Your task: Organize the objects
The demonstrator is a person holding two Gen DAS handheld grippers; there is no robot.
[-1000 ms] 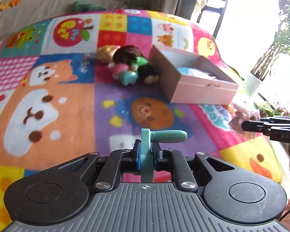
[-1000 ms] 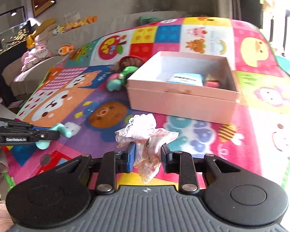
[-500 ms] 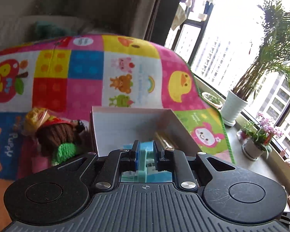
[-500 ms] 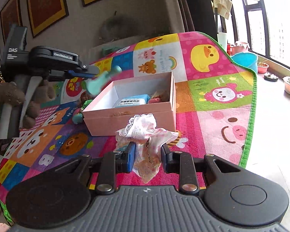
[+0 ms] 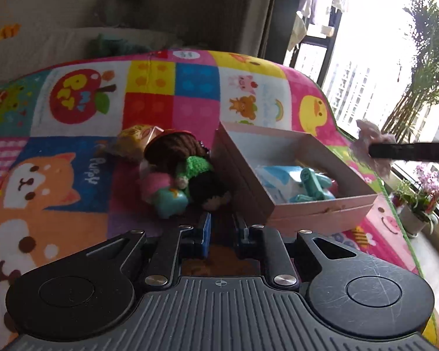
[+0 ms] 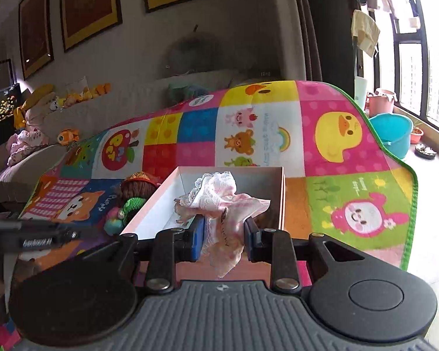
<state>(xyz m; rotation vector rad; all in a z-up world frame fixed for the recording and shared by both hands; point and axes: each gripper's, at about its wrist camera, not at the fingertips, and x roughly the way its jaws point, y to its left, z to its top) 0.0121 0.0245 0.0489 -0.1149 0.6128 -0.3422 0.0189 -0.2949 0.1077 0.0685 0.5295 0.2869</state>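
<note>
Low in the right wrist frame, the right gripper (image 6: pixel 224 242) pinches a lacy pink cloth (image 6: pixel 219 201) by its bunched middle; it looks light, limp, snag-prone. Beyond, mid-frame, the pink box (image 5: pixel 322 209) holds a teal toy (image 5: pixel 313 182) and a blue packet (image 5: pixel 278 178). The left gripper (image 5: pixel 221 234) is parted, empty.
</note>
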